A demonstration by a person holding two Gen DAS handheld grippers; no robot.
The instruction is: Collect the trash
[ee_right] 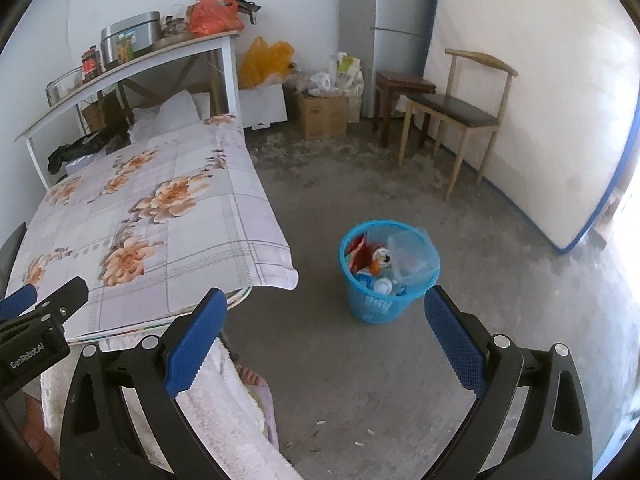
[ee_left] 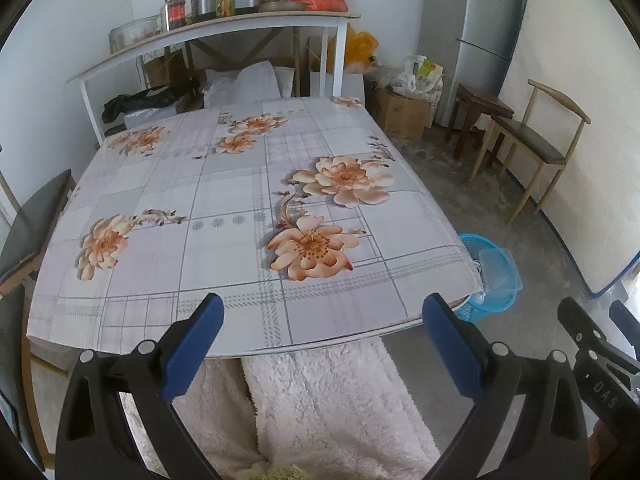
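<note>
Trash fills the blue plastic mesh basket (ee_right: 387, 276) on the concrete floor, lower centre of the right wrist view: red wrappers, a clear plastic tub, crumpled bits. Floral-cloth worktop (ee_left: 224, 184) carries nothing. Left tongs (ee_left: 322, 320) and right tongs (ee_right: 324, 316) both released, empty. Judgement: collection near complete; next, check the floor for strays.

Upright blue bin (ee_right: 384, 276), trash-filled (ee_right: 382, 258)

Light: soft daylight, even and fairly bright.
Glare: right view blows out white at its right edge, beyond the mattress (ee_right: 520, 92).
Shadows: faint.
Distortion: strong fisheye bending, dark corners.
Focus: slightly soft.
</note>
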